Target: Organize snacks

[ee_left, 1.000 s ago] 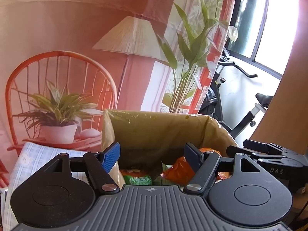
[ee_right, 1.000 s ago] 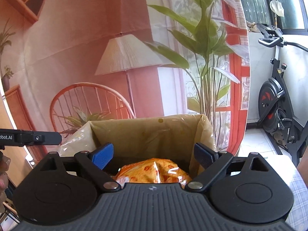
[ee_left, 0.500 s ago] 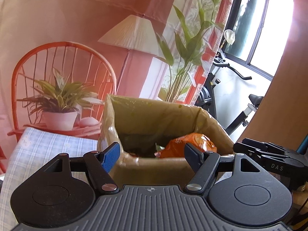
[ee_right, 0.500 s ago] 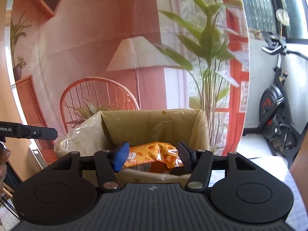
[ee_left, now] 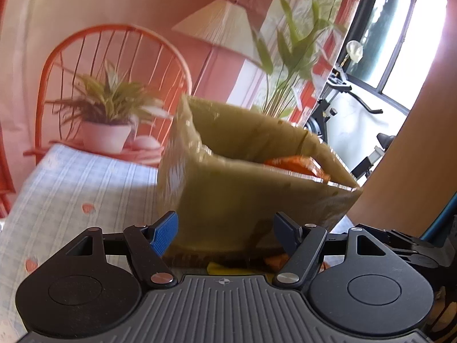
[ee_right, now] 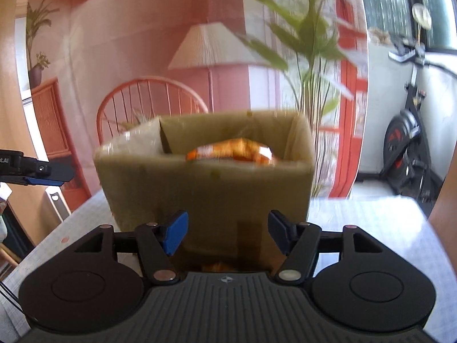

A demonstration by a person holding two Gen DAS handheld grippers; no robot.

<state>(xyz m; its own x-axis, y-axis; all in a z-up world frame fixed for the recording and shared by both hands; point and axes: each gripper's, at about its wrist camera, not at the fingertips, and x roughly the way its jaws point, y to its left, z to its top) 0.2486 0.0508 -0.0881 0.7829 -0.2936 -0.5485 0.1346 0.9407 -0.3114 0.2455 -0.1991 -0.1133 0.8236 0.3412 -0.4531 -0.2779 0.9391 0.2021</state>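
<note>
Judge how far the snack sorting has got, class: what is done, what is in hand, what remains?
Done: an orange snack bag sits in the cardboard box. In hand: nothing; the right gripper, whose jaws have just been opening, and the left gripper are both empty. Left: orange and yellow packets lie by the box's base.

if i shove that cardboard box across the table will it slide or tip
The cardboard box would probably slide: it is squat and broad-based. It likely weighs little, since only a puffy orange snack bag shows above its rim. The checked tablecloth might bunch up under it.
</note>
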